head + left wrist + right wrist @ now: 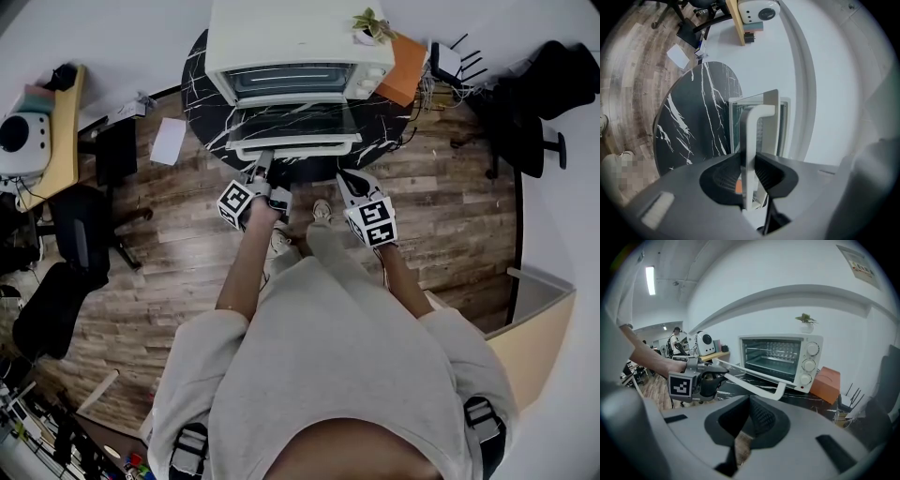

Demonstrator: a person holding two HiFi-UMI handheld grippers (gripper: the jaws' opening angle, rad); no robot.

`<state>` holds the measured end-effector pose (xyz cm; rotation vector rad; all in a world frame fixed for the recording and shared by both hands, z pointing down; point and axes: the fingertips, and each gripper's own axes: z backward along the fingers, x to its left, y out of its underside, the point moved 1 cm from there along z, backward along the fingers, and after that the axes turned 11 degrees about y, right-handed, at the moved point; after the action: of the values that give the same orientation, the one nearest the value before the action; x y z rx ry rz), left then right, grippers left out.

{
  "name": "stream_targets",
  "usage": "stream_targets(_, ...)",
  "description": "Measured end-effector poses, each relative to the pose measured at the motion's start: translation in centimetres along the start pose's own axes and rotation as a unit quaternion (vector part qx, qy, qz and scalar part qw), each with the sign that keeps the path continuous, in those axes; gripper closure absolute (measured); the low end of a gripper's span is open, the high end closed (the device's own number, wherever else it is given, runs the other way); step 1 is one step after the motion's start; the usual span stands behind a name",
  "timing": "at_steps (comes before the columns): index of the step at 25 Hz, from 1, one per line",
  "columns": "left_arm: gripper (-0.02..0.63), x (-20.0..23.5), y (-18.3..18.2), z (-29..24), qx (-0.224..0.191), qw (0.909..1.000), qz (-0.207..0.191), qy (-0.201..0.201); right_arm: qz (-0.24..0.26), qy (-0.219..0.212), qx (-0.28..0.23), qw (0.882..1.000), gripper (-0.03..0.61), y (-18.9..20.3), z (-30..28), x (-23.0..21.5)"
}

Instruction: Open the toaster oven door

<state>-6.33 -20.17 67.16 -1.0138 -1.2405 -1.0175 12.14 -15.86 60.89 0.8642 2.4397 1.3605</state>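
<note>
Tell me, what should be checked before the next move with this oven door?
1. Left claw has the handle: ok, clamped on it.
2. Door is open: ok, swung down about level, the inside showing.
3. Right claw is out of the way: ok, shut, empty, apart from the door.
4. Oven sits well on the table: ok, nowhere near the edge.
5. Oven is cool enough to reach into: cannot tell.

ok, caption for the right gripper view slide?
Left gripper holds the toaster oven door by its handle, door open nearly flat.
</note>
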Motion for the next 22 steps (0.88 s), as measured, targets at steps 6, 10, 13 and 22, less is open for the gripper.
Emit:
stream_targets(6,0.52,0.8,0.1,0.5,0.0,1.0,0.001,-0.007,-0.002,-0.002,0.004,1.0,0.566,0.5,-0.2,0.0)
stream_targets(10,0.52,1.3,0.3,0.8,0.0,0.9999,0.001,-0.013,-0.003,-0.005,0.007,1.0,0.566,0.7,-0.3,0.1)
stream_targets(13,0.522,1.7,0.4,1.0,-0.003,0.9998,0.003,-0.018,-0.004,-0.007,0.011,1.0,0.566,1.1,-0.3,0.1)
stream_targets(22,0.529,3.5,0.5,1.9,-0.008,0.9992,0.007,-0.037,-0.007,-0.016,0.023,1.0,0.566,2.0,-0.8,0.2)
